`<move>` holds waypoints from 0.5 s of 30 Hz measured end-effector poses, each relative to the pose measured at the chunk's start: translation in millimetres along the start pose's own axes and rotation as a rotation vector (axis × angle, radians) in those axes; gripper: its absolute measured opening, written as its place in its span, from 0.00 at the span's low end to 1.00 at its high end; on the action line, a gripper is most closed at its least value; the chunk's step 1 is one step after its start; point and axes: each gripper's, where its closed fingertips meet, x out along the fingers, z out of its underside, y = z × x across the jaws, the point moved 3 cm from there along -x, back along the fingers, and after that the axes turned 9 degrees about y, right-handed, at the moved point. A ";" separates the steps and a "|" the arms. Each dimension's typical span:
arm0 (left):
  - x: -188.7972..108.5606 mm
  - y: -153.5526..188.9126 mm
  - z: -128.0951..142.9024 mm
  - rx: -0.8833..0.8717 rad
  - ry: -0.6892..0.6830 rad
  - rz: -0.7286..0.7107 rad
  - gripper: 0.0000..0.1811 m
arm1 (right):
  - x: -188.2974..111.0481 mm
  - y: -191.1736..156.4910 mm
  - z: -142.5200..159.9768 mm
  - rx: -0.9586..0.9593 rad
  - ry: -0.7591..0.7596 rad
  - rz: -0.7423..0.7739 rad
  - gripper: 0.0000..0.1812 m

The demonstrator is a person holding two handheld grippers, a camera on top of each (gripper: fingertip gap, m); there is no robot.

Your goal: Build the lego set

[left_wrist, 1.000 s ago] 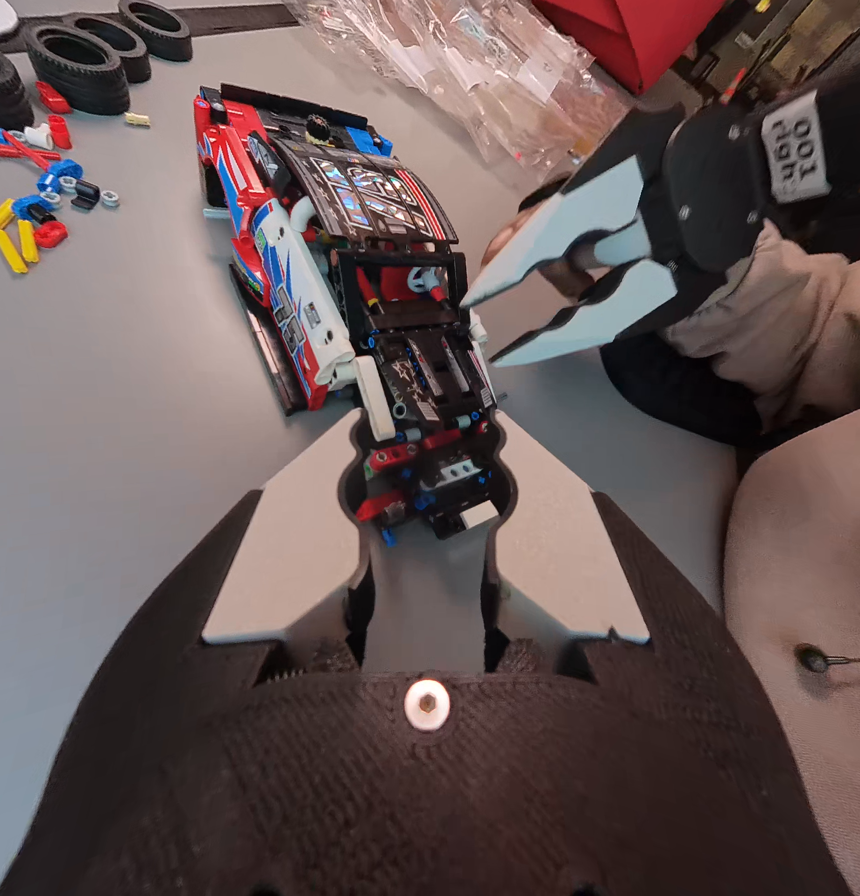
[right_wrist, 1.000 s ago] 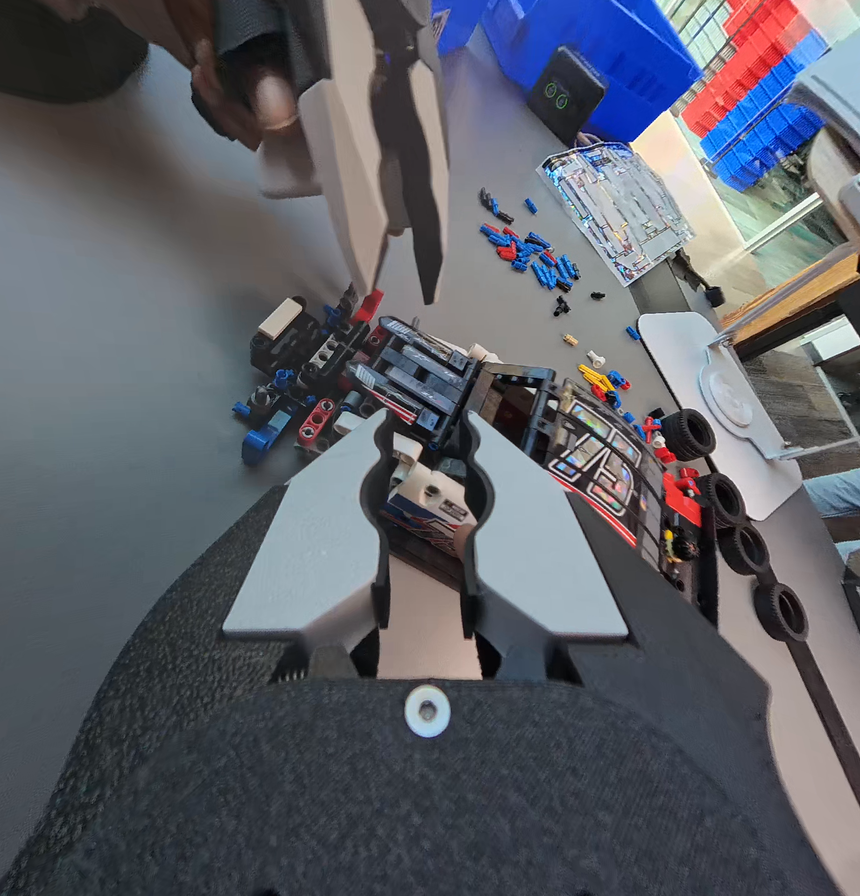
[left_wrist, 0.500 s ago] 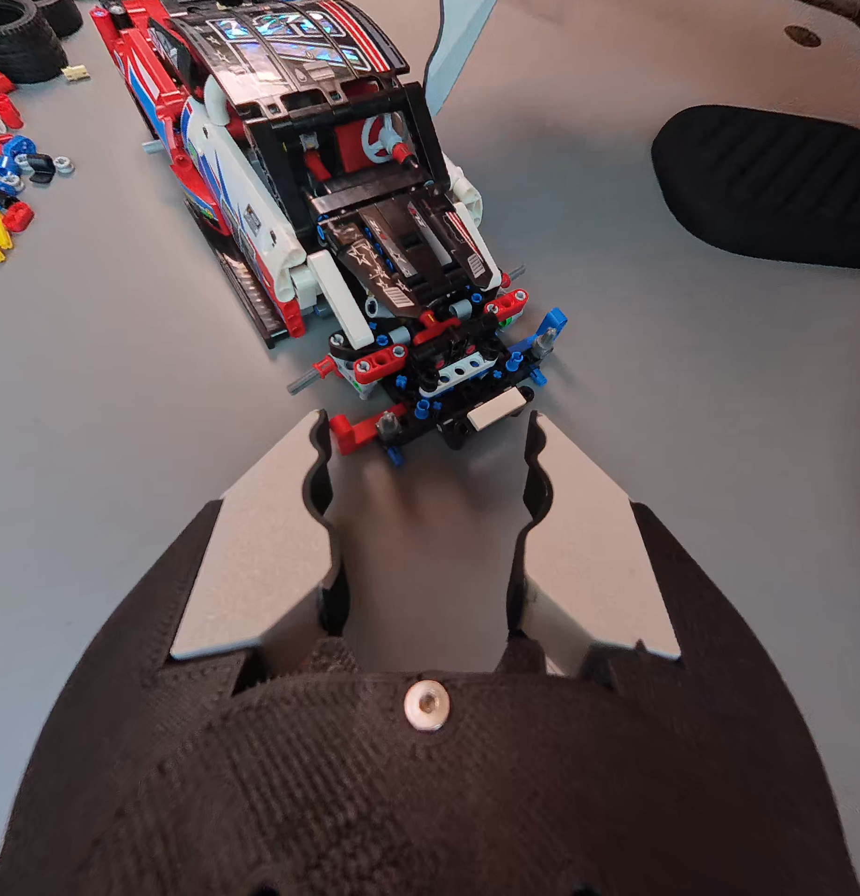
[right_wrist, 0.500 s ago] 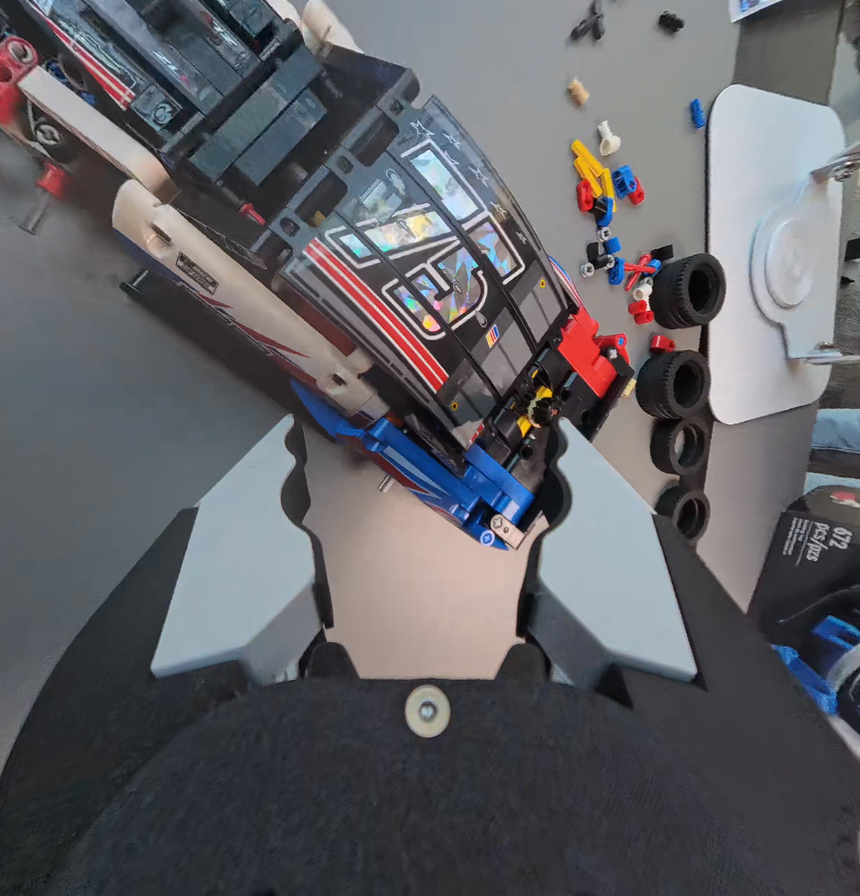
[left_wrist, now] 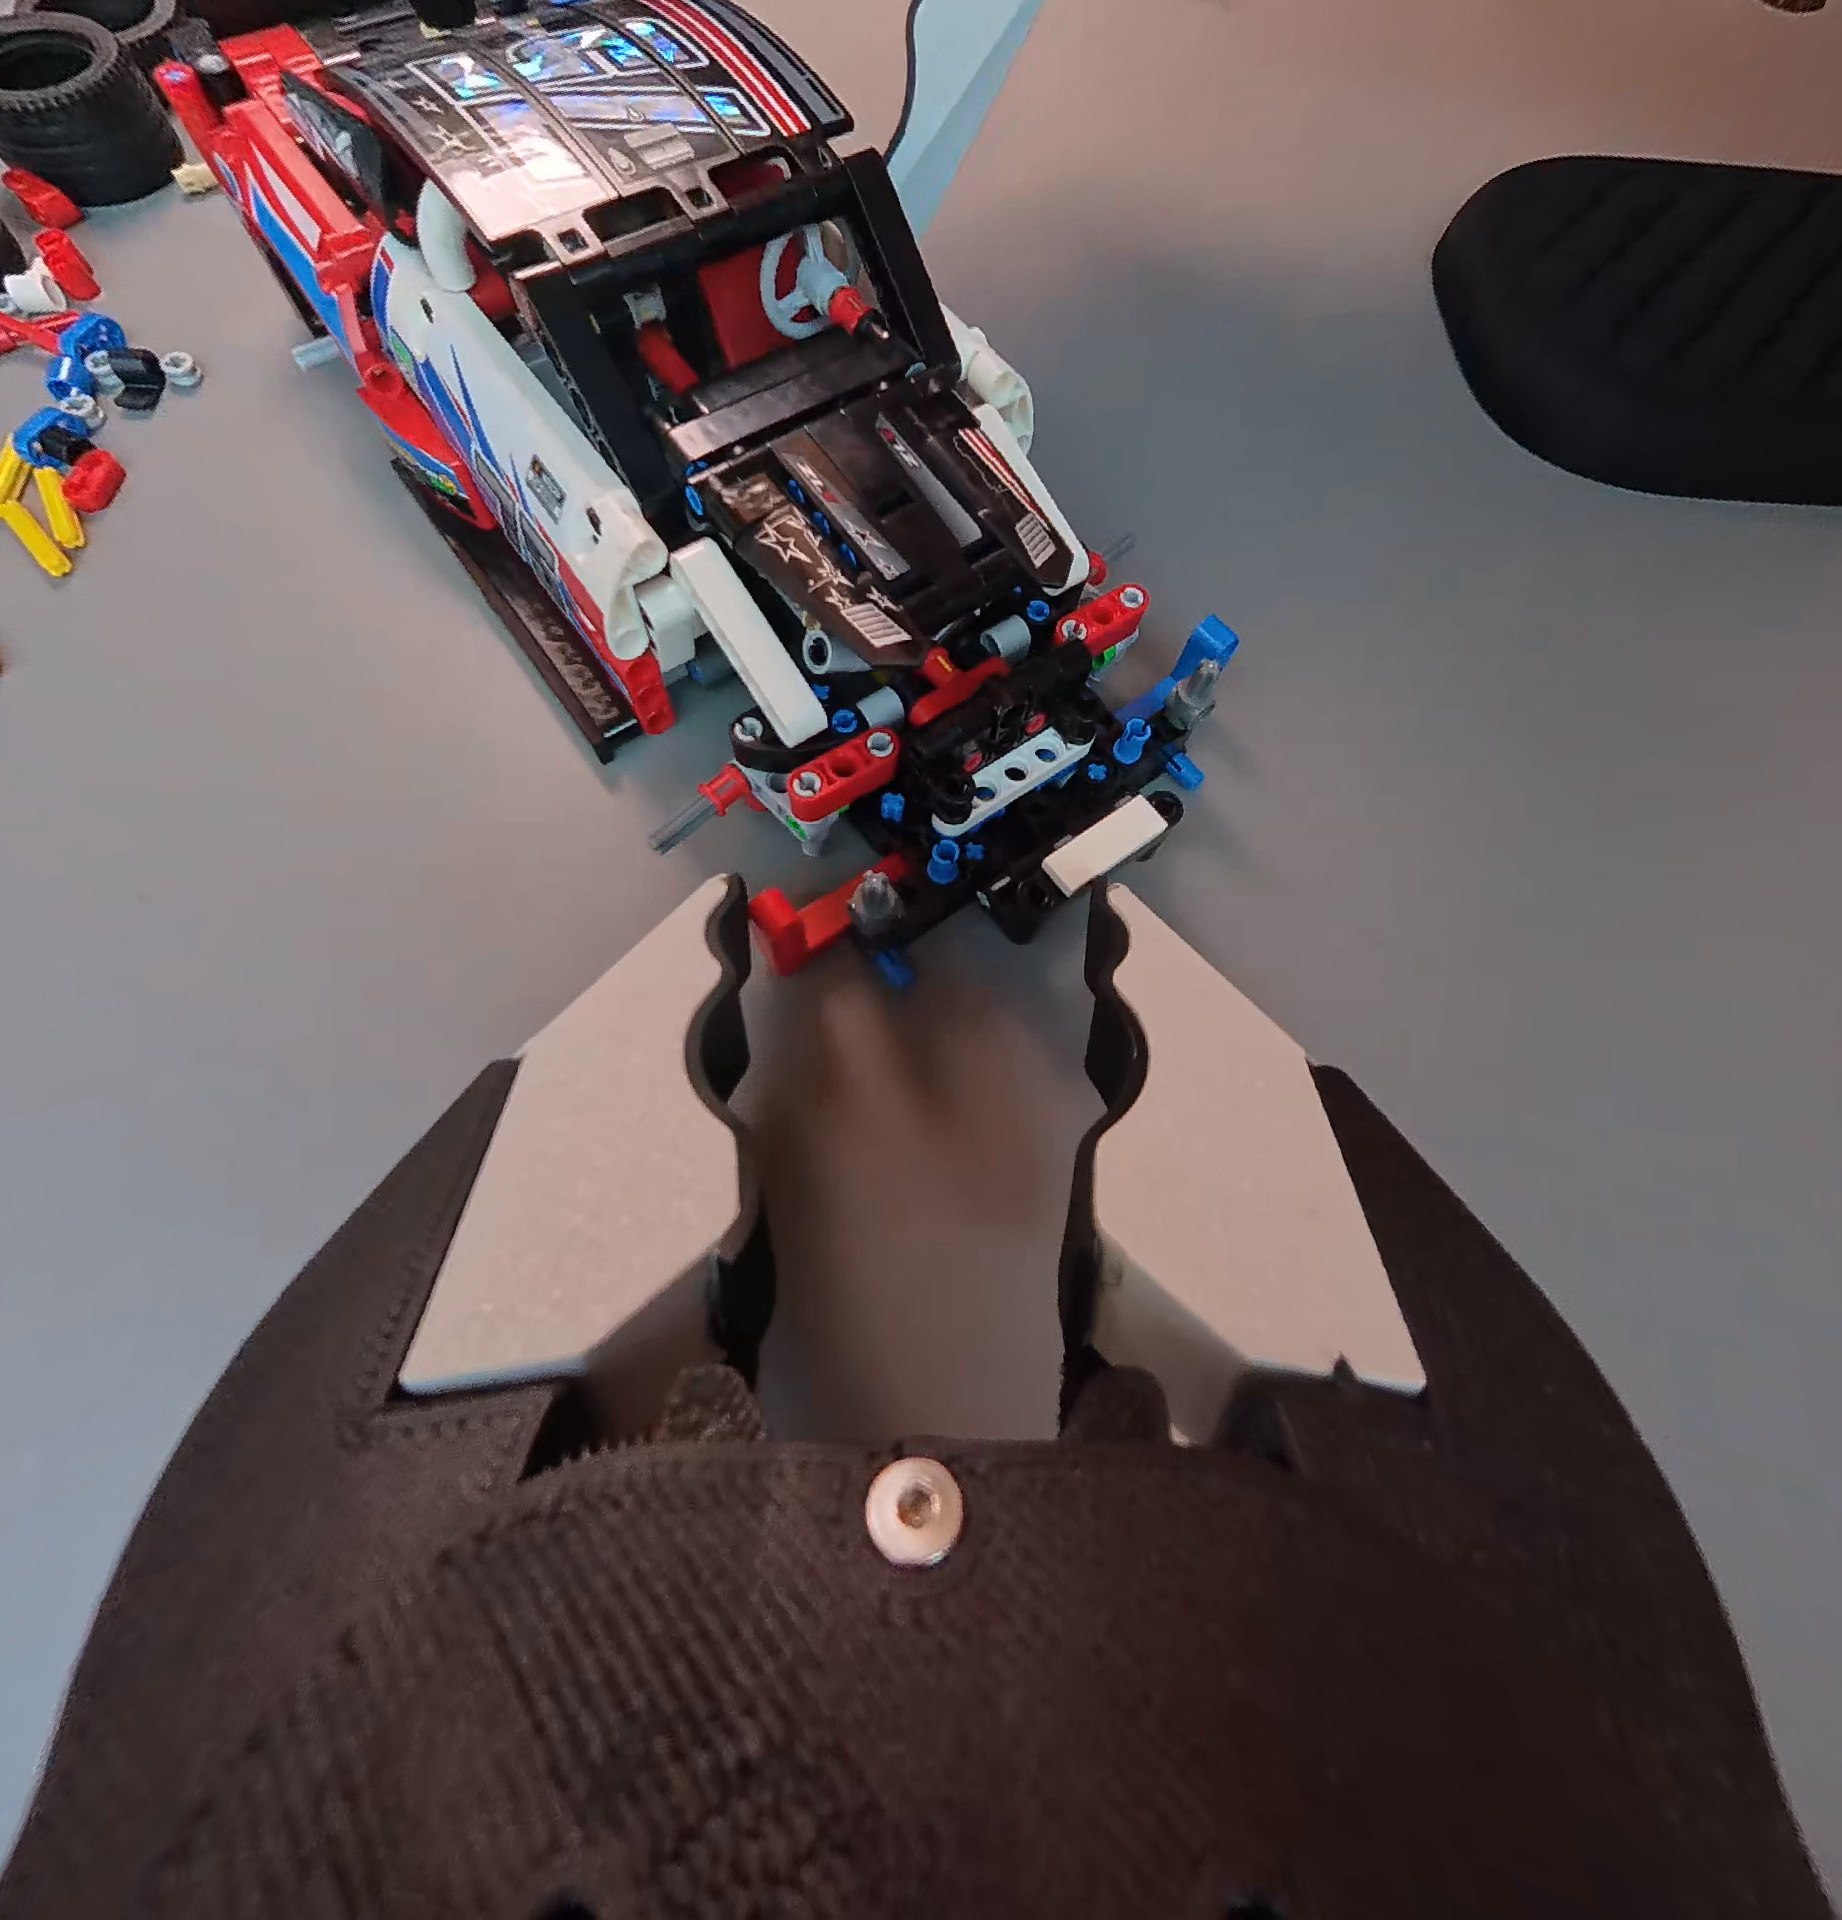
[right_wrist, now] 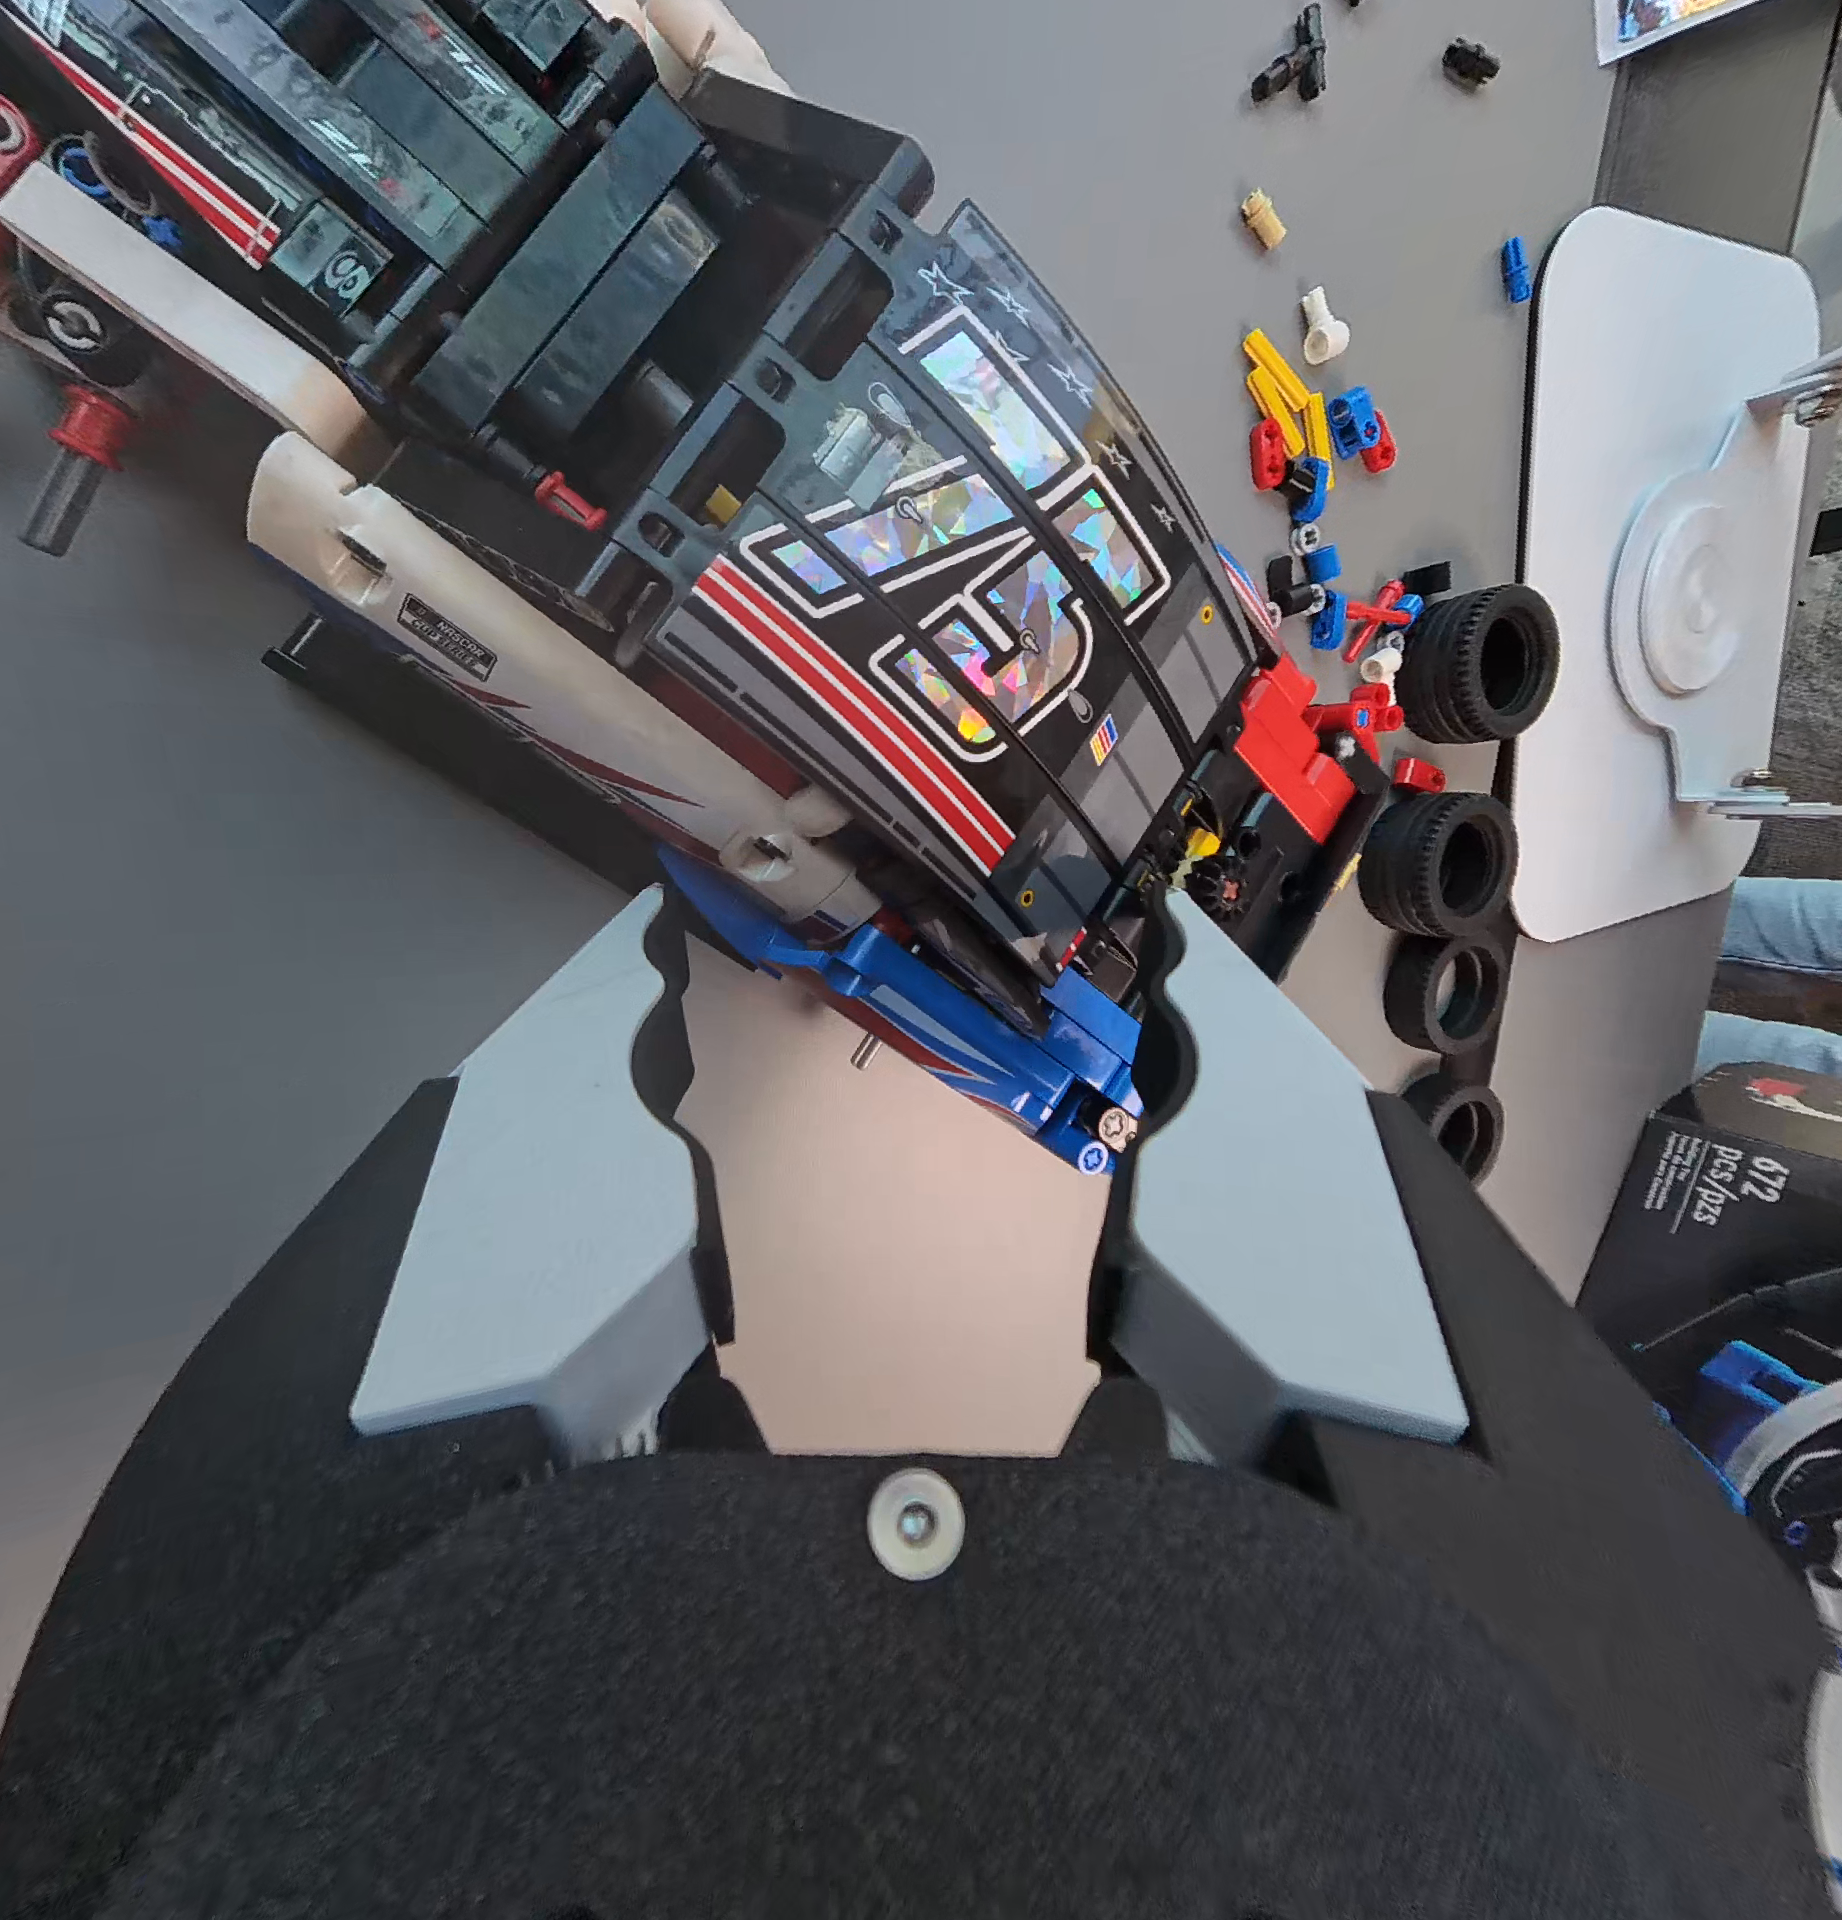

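Note:
The partly built lego car [left_wrist: 688, 436], black, white, red and blue, lies on the grey table. Its open front end of red and blue pins [left_wrist: 958, 790] points at my left gripper [left_wrist: 917, 914], which is open and empty, its tips just short of that end. In the right wrist view the car's roof [right_wrist: 927, 582] fills the middle. My right gripper [right_wrist: 912, 935] is open, and the car's blue rear corner [right_wrist: 1000, 1049] lies between its fingers. One right finger [left_wrist: 958, 83] shows behind the car in the left wrist view.
Loose small pieces [left_wrist: 44, 468] and black tyres [left_wrist: 55, 114] lie left of the car; they also show in the right wrist view, pieces [right_wrist: 1312, 447] and tyres [right_wrist: 1478, 665]. A white plate [right_wrist: 1665, 571] and a black box [right_wrist: 1769, 1247] stand beyond. A black textured object [left_wrist: 1675, 322] lies at the right. The grippers' ends are close to 20 cm from one another.
My left gripper has let go of the car's front end and drawn back, open. My right gripper has moved from the car's side to its blue rear corner and opened wide.

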 end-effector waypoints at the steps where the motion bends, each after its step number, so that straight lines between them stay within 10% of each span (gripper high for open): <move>1: -1.3 -1.3 -0.1 0.007 0.000 -0.008 0.35 | -0.5 -0.8 0.2 0.008 0.002 0.006 0.48; 15: -28.1 -21.7 -23.8 -0.010 0.211 -0.037 0.36 | -18.5 -35.1 4.9 0.038 -0.062 0.189 0.42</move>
